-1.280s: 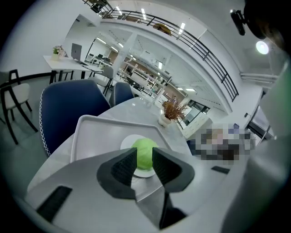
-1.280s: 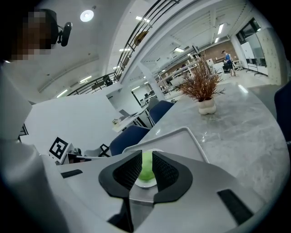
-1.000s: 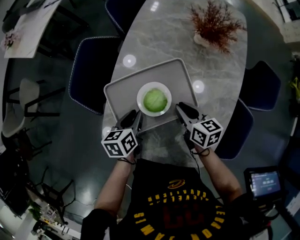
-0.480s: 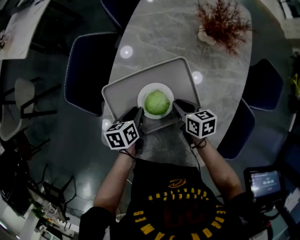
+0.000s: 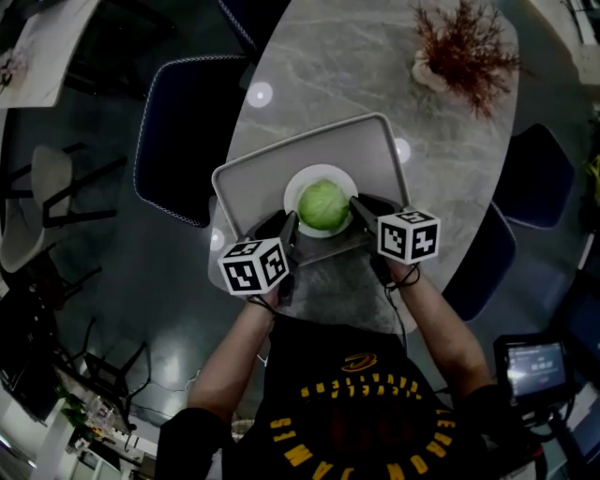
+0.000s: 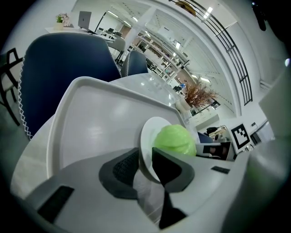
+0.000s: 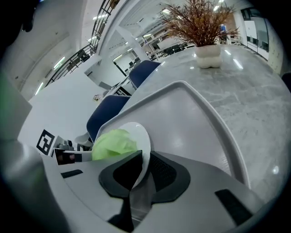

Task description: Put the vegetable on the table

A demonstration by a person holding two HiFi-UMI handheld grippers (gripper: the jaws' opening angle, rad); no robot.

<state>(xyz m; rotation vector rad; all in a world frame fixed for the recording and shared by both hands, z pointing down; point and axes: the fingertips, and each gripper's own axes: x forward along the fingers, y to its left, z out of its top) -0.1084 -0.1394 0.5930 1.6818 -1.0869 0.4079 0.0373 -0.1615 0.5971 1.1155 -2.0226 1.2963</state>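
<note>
Open-plan office — desk rows (image 6: 157, 48), ceiling lights (image 6: 209, 10) — marble table (image 5: 356, 66), blue chairs (image 5: 183, 131).

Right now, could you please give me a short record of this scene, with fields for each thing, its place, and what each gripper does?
vegetable: green cabbage, lying on a white plate
plate: on the grey tray
tray: on the marble table, at its near end
left gripper: jaws closed on the plate's left rim
right gripper: jaws closed on the plate's right rim
other: potted plant at the table's far end
</note>
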